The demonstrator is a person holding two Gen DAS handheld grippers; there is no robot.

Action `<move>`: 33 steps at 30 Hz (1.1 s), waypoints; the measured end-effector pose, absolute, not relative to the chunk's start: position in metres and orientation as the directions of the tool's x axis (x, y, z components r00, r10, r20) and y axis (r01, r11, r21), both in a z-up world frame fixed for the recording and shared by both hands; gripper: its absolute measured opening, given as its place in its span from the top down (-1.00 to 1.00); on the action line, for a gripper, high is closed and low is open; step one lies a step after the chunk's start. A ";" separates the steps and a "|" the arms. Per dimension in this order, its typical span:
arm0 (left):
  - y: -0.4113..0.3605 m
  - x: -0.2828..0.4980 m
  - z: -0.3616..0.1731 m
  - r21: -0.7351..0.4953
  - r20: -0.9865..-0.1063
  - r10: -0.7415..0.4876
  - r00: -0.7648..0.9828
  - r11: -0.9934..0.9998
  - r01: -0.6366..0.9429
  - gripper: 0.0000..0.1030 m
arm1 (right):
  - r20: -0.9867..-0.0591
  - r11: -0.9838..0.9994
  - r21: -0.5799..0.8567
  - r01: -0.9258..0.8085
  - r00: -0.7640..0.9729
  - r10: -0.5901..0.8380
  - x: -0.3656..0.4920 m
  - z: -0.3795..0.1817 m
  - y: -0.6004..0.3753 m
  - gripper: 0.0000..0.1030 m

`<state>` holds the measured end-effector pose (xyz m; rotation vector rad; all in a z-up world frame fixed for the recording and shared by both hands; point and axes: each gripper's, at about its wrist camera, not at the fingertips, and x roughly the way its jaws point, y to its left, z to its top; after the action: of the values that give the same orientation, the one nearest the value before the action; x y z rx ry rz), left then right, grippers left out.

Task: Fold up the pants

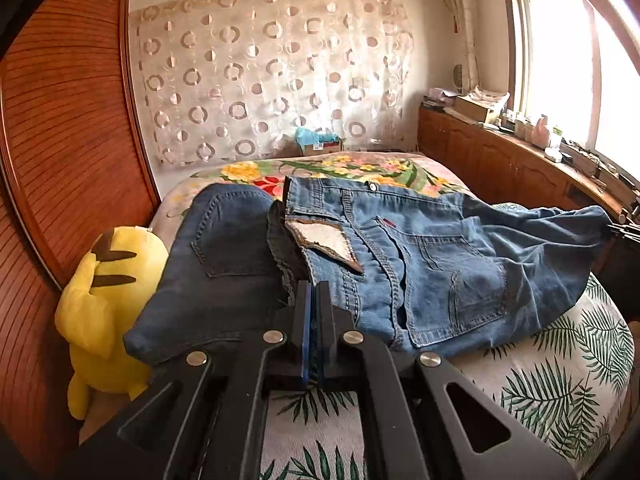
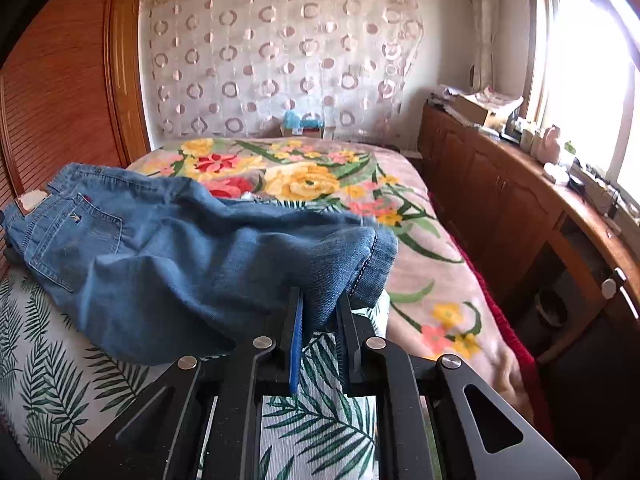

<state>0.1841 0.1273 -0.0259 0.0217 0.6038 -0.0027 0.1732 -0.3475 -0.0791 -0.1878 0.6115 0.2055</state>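
Note:
Blue denim pants [image 1: 440, 256] lie across the bed, waistband toward the left with a white inner pocket turned out. A darker denim piece [image 1: 216, 264] lies to their left. My left gripper [image 1: 314, 292] is shut on the waist edge of the pants. In the right wrist view the pants [image 2: 180, 264] stretch from the left to the leg hems [image 2: 372, 264]. My right gripper [image 2: 320, 304] is shut on the leg-end fabric, held a little above the bed.
The bed has a palm-leaf sheet [image 1: 560, 360] and a floral blanket [image 2: 312, 176]. A yellow plush toy [image 1: 104, 312] sits at the bed's left by the wooden wardrobe [image 1: 60, 120]. A wooden cabinet [image 2: 500, 200] with clutter runs along the right under the window.

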 end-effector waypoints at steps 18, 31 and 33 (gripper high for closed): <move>0.139 0.154 -0.015 -0.005 -0.510 0.017 0.860 1.000 -0.022 0.95 | -0.563 0.961 -0.149 -0.233 0.819 0.111 0.158 -0.076 -0.343 0.74; 0.153 0.059 -0.006 -0.049 -0.490 0.001 0.872 0.998 -0.029 0.95 | -0.546 0.955 -0.113 -0.274 0.820 0.171 0.083 -0.074 -0.375 0.74; 0.156 0.042 -0.008 -0.064 -0.498 -0.004 0.867 0.997 -0.032 0.95 | -0.554 0.953 -0.104 -0.283 0.813 0.181 0.071 -0.077 -0.380 0.74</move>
<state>0.0422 0.1557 -0.0081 -0.0707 0.5215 0.0143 0.0706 -0.3800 -0.0766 -0.1853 0.5709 0.2492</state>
